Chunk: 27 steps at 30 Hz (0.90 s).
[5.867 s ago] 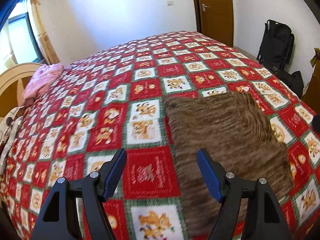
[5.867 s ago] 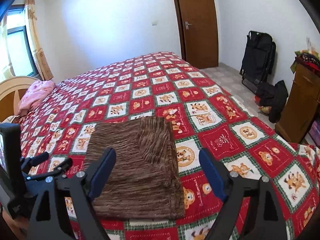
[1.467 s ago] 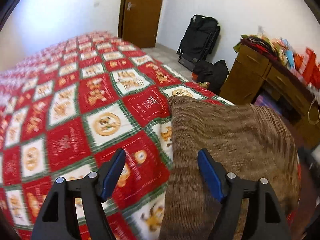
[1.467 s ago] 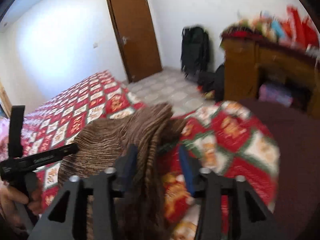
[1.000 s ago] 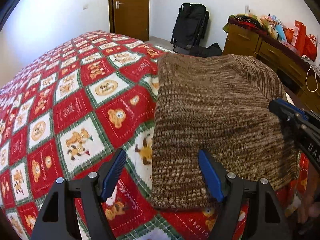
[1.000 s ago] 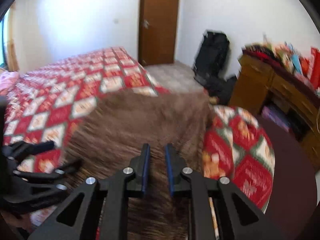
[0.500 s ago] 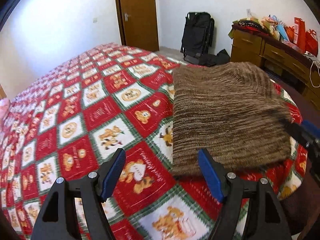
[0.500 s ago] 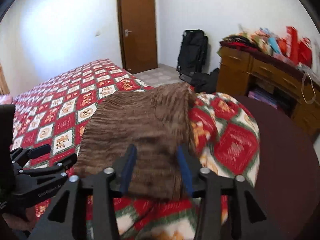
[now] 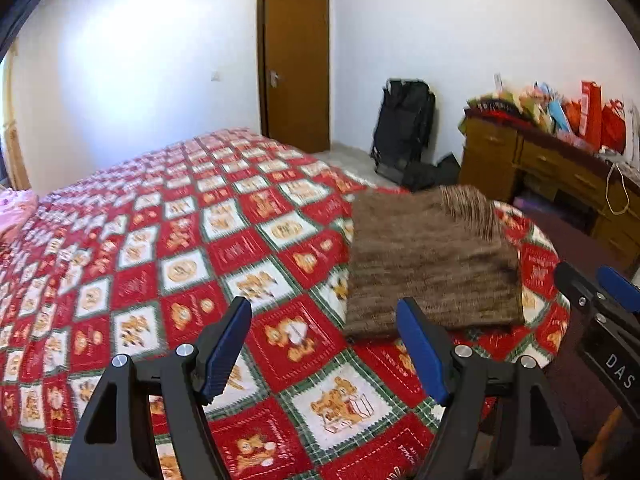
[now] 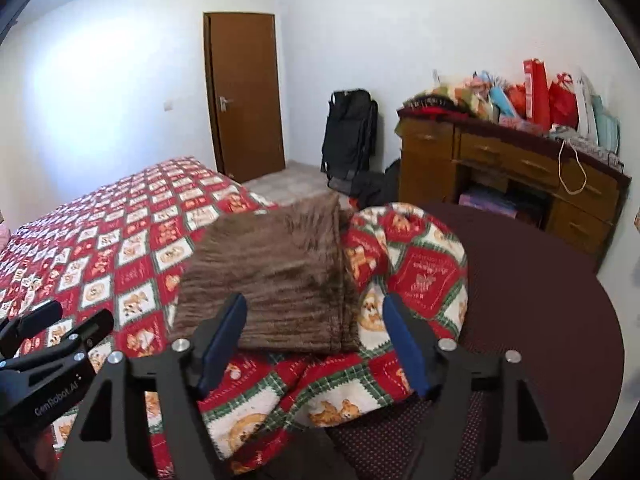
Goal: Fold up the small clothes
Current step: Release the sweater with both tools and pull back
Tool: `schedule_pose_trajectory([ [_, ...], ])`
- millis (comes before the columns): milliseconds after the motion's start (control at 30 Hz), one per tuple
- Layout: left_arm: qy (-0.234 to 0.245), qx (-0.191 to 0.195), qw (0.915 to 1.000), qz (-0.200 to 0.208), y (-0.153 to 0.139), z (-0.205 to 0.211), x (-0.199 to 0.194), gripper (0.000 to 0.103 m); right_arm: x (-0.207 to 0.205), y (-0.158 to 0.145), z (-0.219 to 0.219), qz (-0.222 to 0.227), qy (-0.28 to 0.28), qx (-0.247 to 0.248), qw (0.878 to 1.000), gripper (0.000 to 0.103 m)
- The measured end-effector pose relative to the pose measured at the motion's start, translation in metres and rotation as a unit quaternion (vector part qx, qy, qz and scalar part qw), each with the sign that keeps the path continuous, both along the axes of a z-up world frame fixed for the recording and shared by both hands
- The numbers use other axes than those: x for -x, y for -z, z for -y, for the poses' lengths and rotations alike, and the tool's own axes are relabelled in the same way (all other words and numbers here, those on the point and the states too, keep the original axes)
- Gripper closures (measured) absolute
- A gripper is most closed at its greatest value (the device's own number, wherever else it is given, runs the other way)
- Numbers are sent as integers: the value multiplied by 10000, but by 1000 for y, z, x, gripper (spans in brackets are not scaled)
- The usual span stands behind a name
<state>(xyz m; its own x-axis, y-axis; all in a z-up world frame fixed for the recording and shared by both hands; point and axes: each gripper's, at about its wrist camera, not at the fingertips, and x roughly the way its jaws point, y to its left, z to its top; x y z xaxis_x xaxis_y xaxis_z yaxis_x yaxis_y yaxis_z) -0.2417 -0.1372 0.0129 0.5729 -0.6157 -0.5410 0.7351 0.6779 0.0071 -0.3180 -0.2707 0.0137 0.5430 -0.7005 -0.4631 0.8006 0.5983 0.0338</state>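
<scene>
Only from the right wrist, bedspread corner (image 10: 420, 272) curls beside folded sweater (image 10: 272, 276).

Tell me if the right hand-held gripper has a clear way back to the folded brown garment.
Probably yes. The right hand-held gripper, jaws opening and empty, points at the folded brown garment lying just ahead on the bedspread, with nothing between them. The left hand-held gripper sits off to the side.

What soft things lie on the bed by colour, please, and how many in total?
Brown folded garment: 1
Red, white and green patchwork quilt: 1
Pink cloth at the quilt's far left edge: 1
Total: 3
</scene>
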Motion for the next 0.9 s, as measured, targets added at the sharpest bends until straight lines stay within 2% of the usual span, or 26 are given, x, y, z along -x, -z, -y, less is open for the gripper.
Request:
schedule_pose_trajectory([
  [100,-124,206,9995,201,-12,-10,5,27,5,-9,-10,186,70,224,9996,20],
  [200,-180,343,9989,280,-20,-18,9,26,12,-20,-19,377,173,486,9980,18],
  [300,-279,500,9964,624,-31,-26,19,25,16,-29,-26,565,206,692,9958,14],
  [367,-266,559,9943,866,-37,-30,27,19,16,-33,-31,636,204,822,9944,14],
  [467,-208,743,9904,1147,-46,-36,37,16,17,-37,-35,688,222,997,9924,14],
  [733,-250,778,9906,1100,-52,-37,39,15,24,-46,-40,926,191,1020,9903,13],
  [900,-301,767,9905,1101,-51,-41,41,15,27,-50,-47,1026,171,1137,9880,4],
])
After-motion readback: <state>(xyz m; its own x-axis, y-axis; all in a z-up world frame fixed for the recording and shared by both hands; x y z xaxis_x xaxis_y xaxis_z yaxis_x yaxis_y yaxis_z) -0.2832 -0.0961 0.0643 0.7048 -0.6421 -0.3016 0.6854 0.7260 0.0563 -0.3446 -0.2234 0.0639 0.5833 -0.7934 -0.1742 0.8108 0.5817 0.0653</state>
